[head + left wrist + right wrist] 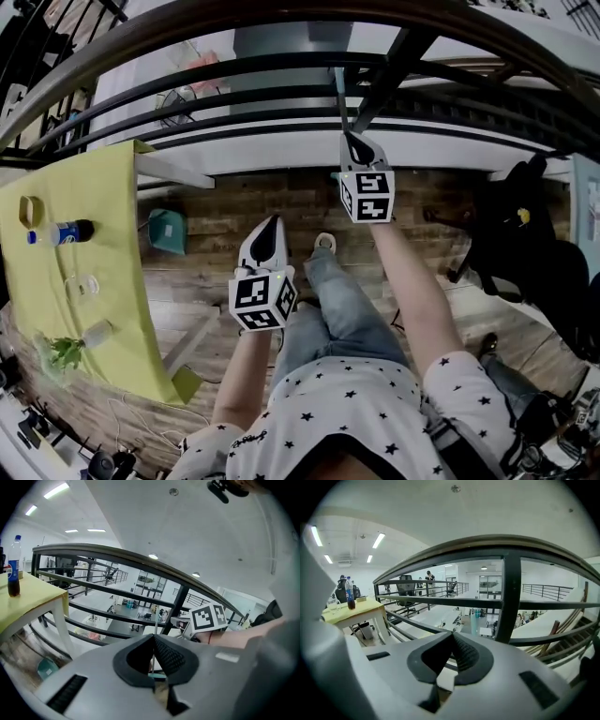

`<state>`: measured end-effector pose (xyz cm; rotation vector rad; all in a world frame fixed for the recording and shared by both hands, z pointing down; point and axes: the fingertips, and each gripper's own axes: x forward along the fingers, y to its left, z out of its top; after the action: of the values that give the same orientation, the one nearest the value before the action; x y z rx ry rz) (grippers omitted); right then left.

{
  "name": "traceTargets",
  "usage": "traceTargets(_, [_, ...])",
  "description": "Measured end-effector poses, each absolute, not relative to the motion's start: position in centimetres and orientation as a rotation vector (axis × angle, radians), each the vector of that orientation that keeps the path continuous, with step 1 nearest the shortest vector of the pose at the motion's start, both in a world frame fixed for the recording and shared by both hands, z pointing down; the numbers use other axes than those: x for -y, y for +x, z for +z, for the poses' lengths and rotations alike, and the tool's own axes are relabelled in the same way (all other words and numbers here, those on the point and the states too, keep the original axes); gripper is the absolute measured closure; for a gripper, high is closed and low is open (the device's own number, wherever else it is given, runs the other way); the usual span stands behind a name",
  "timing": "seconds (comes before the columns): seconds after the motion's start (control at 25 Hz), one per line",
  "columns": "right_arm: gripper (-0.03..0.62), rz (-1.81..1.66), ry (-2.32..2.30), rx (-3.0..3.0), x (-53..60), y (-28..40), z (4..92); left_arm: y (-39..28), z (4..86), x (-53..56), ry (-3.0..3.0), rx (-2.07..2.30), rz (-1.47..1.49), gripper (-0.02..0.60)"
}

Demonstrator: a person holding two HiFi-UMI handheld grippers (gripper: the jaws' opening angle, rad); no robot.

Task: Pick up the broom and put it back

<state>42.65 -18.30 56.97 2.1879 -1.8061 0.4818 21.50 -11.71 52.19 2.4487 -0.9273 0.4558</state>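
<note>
Broom handle (pixel 340 97) stands near-upright against the railing (pixel 389 75), directly ahead of the right tool (pixel 355 141), which is closed on nothing. Left tool (pixel 271 227), likewise closed and empty, sits farther back.

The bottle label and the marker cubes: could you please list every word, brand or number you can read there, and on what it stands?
No readable words in any view.
Bottle on the yellow table: blue-and-red label, print too small to read.
Left marker cube and right marker cube: black-and-white square patterns only, no letters or digits.
</note>
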Motion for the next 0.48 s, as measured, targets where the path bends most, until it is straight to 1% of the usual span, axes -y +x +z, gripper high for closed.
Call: traceTargets(0.48, [0.600, 0.480, 2.226, 1.906, 7.9, 33.5, 51.2, 15.5, 50.5, 3.3, 2.479, 0.942, 0.443, 0.569])
